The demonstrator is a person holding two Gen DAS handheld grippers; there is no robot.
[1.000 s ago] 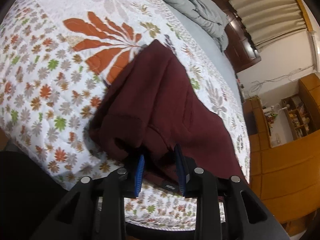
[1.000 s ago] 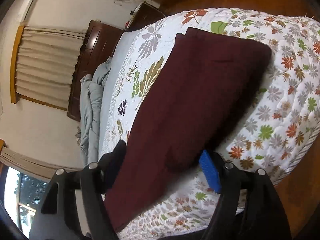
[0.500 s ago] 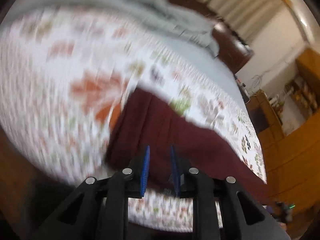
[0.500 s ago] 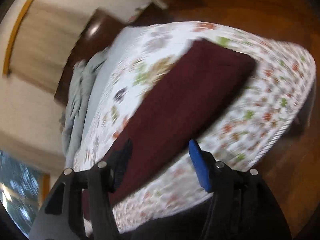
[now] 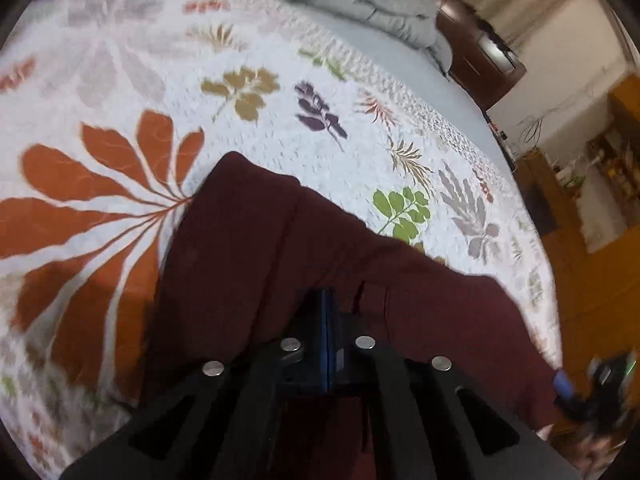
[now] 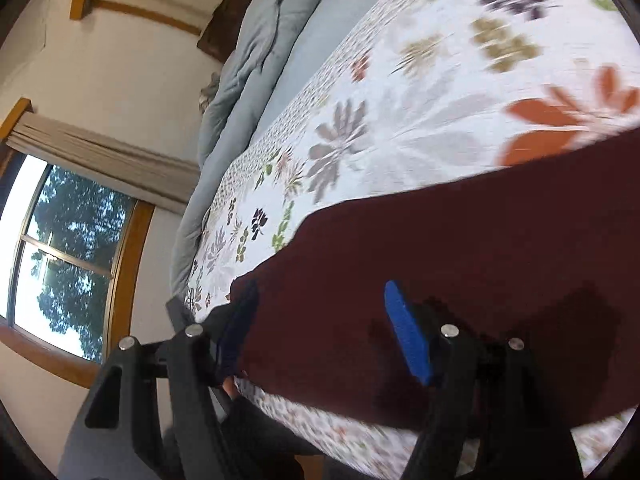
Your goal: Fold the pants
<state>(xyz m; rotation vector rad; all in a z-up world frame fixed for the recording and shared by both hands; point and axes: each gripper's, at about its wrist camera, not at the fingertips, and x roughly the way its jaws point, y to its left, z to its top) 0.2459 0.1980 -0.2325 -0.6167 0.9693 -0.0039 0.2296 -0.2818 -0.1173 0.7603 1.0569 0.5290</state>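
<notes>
The pants (image 5: 256,264) lie on the quilt (image 5: 120,80) near the bed's edge, long axis running across both views. The left claw (image 5: 327,312) is pinched fully closed over the cloth — whether fabric is caught, I cannot tell. The right claw (image 6: 320,328) is opening, poised above the cloth — probably nearer its end.

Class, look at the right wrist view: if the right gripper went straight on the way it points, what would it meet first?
Probably the dark maroon fabric pants between its opening jaws; depth is unclear. The right gripper grips nothing.
</notes>
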